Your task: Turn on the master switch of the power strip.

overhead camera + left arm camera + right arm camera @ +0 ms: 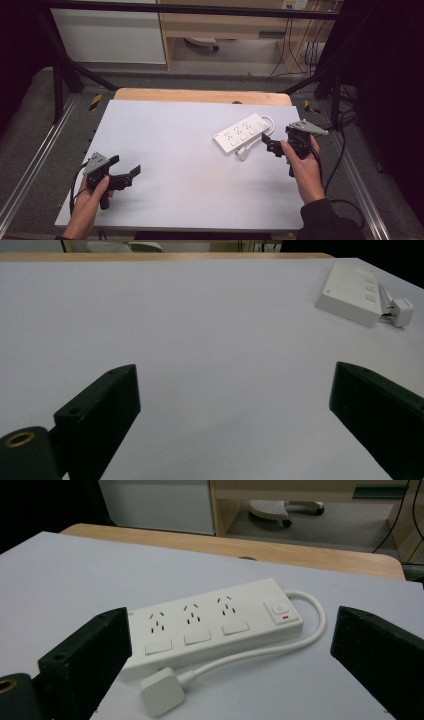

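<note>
A white power strip (242,132) with three sockets and a switch lies at the right of the grey-white table top (170,145). Its cable (305,635) loops round to a white plug (242,153) that lies unplugged in front of it. My right gripper (269,143) is open just right of the strip, and its jaws frame the strip (215,622) and plug (161,692) without touching them. At the near left my left gripper (125,166) stands open over bare table, holding nothing. The left gripper view (234,375) has the strip (350,292) and plug (402,312) far off at the upper right.
A wooden table edge (200,95) runs along the far side of the top. A black frame (200,9) surrounds the table, with metal rails at both sides. Cabinets and hanging cables (295,45) stand behind on the floor.
</note>
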